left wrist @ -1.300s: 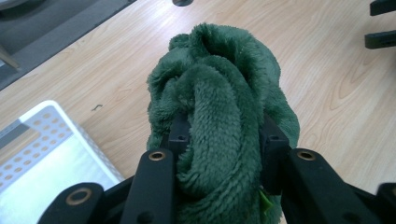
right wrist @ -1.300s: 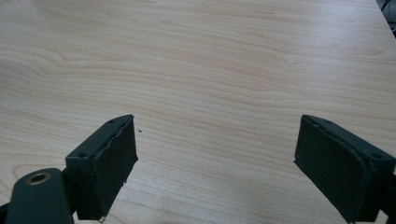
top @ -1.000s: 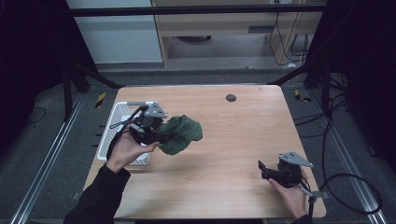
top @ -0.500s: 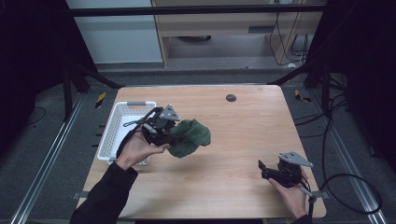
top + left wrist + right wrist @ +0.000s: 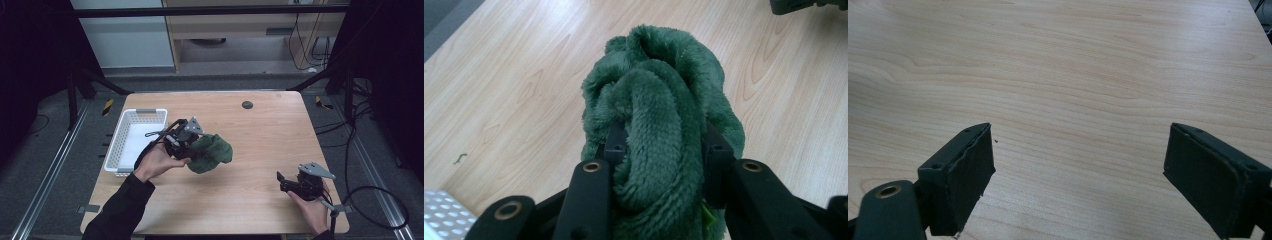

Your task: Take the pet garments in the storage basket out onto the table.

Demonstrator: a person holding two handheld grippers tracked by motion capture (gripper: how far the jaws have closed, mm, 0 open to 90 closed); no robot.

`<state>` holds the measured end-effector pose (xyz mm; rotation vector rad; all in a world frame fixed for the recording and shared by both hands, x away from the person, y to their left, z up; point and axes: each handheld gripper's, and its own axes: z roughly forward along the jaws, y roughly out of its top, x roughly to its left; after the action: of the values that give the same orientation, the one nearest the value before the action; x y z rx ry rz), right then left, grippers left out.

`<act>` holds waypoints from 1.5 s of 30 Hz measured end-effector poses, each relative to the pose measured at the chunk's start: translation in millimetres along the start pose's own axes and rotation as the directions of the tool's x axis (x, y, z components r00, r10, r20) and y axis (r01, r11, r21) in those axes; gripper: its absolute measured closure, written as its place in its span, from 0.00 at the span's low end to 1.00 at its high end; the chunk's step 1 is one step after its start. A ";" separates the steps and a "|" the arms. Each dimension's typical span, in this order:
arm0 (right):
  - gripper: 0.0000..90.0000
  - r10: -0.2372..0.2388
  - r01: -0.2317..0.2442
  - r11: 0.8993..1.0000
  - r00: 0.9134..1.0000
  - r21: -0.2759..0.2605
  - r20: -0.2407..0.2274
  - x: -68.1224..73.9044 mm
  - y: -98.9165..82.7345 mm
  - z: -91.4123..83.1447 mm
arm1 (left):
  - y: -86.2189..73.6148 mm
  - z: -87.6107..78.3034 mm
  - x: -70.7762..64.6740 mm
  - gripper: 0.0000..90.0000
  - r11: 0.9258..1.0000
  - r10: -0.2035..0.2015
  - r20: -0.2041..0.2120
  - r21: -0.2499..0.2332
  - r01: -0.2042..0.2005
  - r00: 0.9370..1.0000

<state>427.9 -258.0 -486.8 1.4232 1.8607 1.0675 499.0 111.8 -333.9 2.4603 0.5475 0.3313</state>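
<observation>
Green cloth (image 5: 659,115): soft, light, floppy | your left gripper (image 5: 664,150) pinches its bunched fold; likely holds best there | right gripper (image 5: 1078,165) spread, empty.

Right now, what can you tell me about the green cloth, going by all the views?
The green cloth is dark green and looks like thick, plush terry or fleece. It is bunched into a rumpled wad, with folds and a rolled ridge running down its middle. The left gripper is shut on it, a black jaw pressing each side of that ridge. It sits over the wooden table, just right of the white basket. Whether its underside touches the table cannot be told.
</observation>
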 end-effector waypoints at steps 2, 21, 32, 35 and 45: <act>0.14 -0.006 0.006 1.000 1.000 -0.003 0.003 -0.3 -0.1 0.3 | 0.1 3.5 -1.2 0.72 1.000 0.006 0.008 0.006 -0.006 1.000; 0.14 -0.008 0.008 1.000 1.000 -0.004 0.007 -0.5 -0.2 0.3 | 0.5 37.1 -11.3 0.72 0.996 0.047 0.046 0.067 -0.050 0.998; 0.14 -0.006 0.006 1.000 1.000 -0.008 0.010 -0.8 0.0 0.1 | -4.3 49.8 -13.7 0.72 0.995 0.048 0.076 0.081 -0.054 0.996; 0.14 0.001 -0.001 1.000 1.000 -0.004 0.008 -0.2 0.2 -0.1 | -5.8 56.4 -15.8 0.72 0.993 0.055 0.081 0.098 -0.063 0.995; 0.14 -0.005 0.006 1.000 1.000 -0.006 0.010 -0.9 -0.2 0.2 | -8.6 74.8 -20.6 0.72 0.989 0.066 0.108 0.125 -0.079 0.992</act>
<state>428.2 -258.8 -487.1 1.4164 1.8516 1.0612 504.5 71.9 -400.7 2.6102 0.4484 0.2008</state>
